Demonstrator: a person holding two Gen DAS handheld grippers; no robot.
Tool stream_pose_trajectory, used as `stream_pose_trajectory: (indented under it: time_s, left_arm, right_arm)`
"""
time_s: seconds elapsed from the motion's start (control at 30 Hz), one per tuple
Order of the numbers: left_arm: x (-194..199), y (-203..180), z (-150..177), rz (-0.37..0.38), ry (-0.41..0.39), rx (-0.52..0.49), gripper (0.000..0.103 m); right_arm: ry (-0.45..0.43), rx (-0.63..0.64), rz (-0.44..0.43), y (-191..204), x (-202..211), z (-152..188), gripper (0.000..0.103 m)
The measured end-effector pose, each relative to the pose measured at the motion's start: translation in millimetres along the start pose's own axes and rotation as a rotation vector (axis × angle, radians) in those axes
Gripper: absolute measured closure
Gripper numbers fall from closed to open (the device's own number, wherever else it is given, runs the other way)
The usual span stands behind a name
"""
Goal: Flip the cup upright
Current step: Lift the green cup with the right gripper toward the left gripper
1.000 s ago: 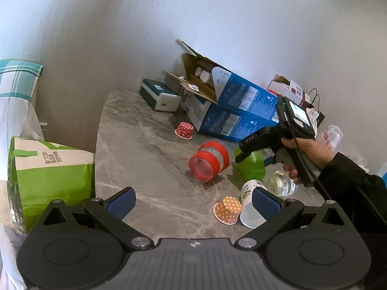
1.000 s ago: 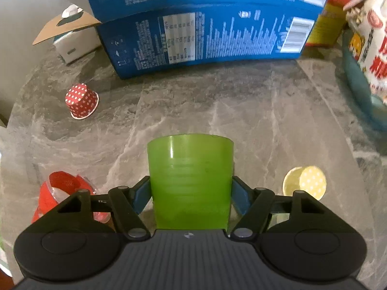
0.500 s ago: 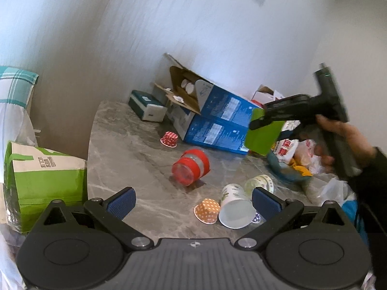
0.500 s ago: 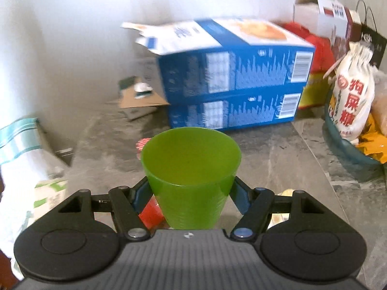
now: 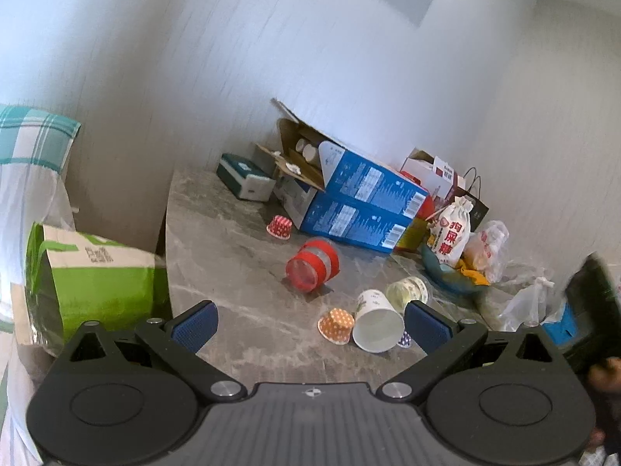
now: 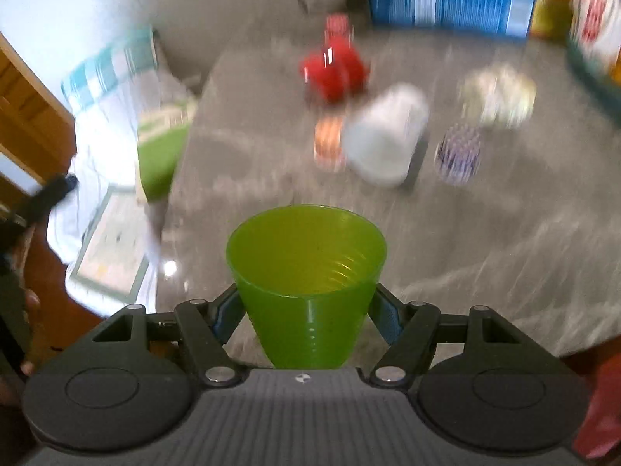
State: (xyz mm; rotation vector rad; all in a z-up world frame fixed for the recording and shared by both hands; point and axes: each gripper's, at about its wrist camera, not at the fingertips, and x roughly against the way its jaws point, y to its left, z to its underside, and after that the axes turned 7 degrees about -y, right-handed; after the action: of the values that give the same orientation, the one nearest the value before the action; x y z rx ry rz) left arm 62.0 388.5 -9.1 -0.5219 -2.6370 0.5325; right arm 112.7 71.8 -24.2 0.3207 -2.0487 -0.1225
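Green plastic cup (image 6: 306, 283) is held mouth-up in the right wrist view, its long axis close to vertical and tipped slightly away from the camera, above the grey marble table (image 6: 485, 240). It is pinched low on its wall between the fingers of the right gripper (image 6: 306, 316). Only the left wrist view shows the left gripper (image 5: 310, 320) spread wide and empty, with a white paper cup (image 5: 376, 324) lying on its side beyond it.

Right claw (image 6: 306, 310) grips green cup (image 6: 306, 272), mouth up.
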Motion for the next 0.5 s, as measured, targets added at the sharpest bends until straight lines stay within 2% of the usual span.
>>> stream_pose_trajectory:
  time_s: [0.17,0.27,0.4,0.5]
  left_arm:
    - [3,0,5,-0.011,0.014,0.0,0.0]
    - [2,2,8,-0.026,0.021,0.002,0.0]
    - [-6,4,10,-0.038,0.041,0.005,0.0]
    - [-13,3,14,-0.044,0.068,0.002,0.0]
  right_arm:
    - [0.065,-0.052,0.004,-13,-39,-7,0.033]
    - [0.054,-0.058,0.008,-12,-48,-14,0.033]
    - [0.037,-0.03,0.032,1,-51,-2,0.033]
    - [-0.01,-0.013,0.036,4,-50,5,0.033]
